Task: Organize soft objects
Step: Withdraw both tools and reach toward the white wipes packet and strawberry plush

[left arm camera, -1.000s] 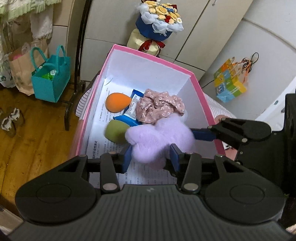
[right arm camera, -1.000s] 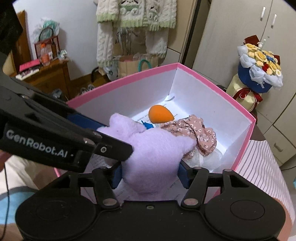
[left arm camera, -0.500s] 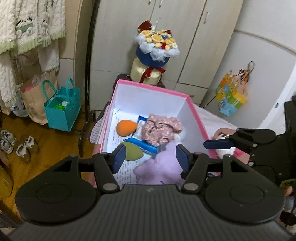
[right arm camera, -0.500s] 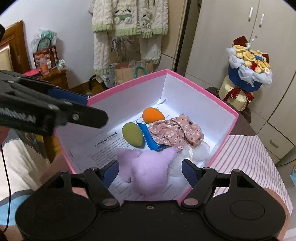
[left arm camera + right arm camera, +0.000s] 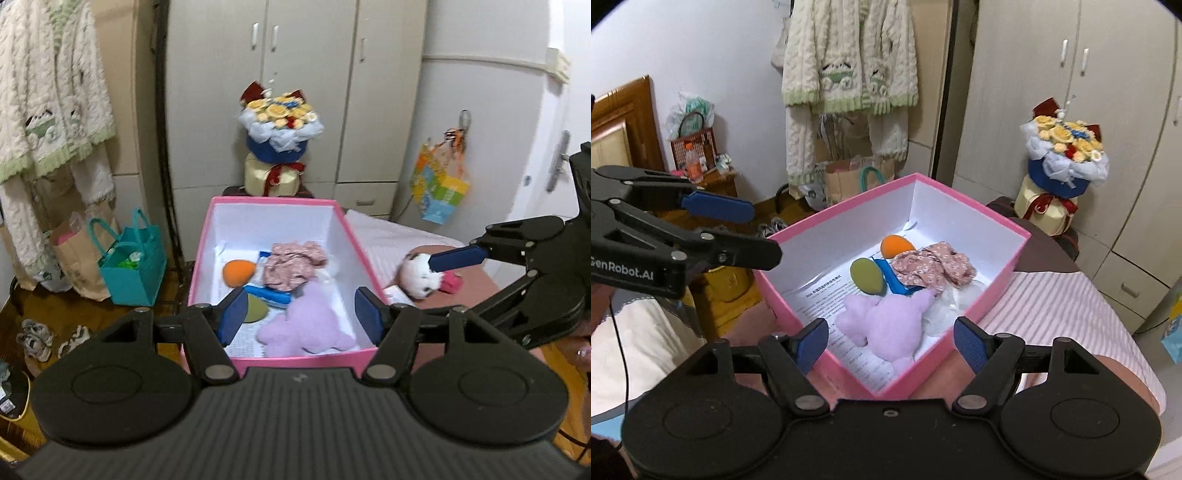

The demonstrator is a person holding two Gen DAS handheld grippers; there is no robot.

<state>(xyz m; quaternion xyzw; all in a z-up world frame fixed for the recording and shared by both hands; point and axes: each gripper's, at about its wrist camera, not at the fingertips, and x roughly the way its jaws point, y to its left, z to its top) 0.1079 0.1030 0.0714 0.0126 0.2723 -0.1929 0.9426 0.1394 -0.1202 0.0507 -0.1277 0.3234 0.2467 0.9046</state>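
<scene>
Purple plush (image 5: 308, 325) lies inside pink box (image 5: 273, 201).

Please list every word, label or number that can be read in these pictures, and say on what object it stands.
"GenRobot.AI", its first letter cut off at the picture's edge: in white on the left claw.
Printed sheet on the floor of the pink box: lines of text, too small to read.
Nothing else is readable.

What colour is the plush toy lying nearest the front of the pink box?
Pale lilac, plain with no pattern. The plush toy shows best in the right wrist view.
</scene>
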